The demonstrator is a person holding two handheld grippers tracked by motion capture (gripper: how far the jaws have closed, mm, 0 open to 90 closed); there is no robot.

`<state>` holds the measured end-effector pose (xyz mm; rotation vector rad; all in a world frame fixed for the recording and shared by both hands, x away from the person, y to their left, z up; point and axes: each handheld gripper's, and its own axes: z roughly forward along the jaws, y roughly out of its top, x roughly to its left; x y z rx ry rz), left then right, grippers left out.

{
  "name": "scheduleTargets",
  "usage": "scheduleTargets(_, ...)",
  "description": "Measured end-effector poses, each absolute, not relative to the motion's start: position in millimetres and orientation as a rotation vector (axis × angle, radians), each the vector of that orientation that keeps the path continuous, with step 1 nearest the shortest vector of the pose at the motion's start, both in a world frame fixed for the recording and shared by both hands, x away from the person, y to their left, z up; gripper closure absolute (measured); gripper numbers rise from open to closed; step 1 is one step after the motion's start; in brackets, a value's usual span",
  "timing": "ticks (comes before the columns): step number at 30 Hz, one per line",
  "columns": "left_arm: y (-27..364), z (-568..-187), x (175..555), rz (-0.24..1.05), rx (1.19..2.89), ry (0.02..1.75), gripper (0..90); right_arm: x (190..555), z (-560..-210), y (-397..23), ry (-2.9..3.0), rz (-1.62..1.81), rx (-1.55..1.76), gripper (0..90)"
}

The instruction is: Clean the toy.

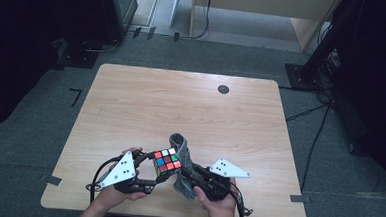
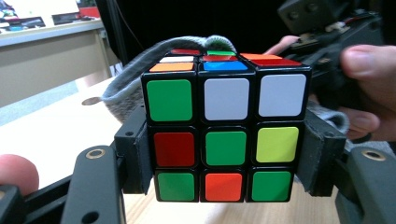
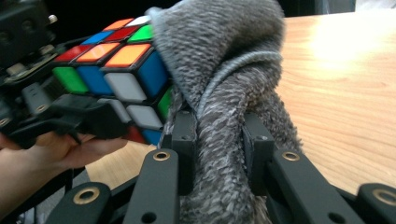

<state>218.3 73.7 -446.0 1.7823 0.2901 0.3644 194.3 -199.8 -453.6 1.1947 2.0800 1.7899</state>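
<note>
A scrambled colour cube [image 1: 166,160] is held just above the near edge of the wooden table [image 1: 181,103]. My left gripper [image 1: 152,179] is shut on it; in the left gripper view the black pads [image 2: 137,158] press the cube [image 2: 225,135] from both sides. A grey knitted pouch [image 1: 184,163] stands against the cube's right side. My right gripper [image 1: 194,181] is shut on that pouch [image 3: 224,93], whose fabric is pinched between the pads [image 3: 184,135]. The pouch's rim curls over the cube's [image 3: 116,60] far edge.
A small dark round disc [image 1: 223,89] lies near the table's far right edge. Black stands and cables [image 1: 316,110] line the floor to the right. A wooden cabinet [image 1: 266,7] stands beyond the table.
</note>
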Motion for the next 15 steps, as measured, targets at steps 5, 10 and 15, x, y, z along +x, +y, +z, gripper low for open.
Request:
scheduleTargets(5,67.8,-448.9,215.8,0.370,1.830,0.254,34.0,189.7,-440.3,-207.7,2.001,1.845,1.152,73.1)
scheduleTargets(10,68.0,-448.5,216.3,0.342,1.817,0.259,34.0,191.5,-448.2,-205.9,1.999,1.840,1.187,73.9)
scheduleTargets(15,72.5,-449.0,220.3,0.322,1.809,0.273,34.0,192.4,-451.3,-200.6,2.054,1.800,1.202,73.9)
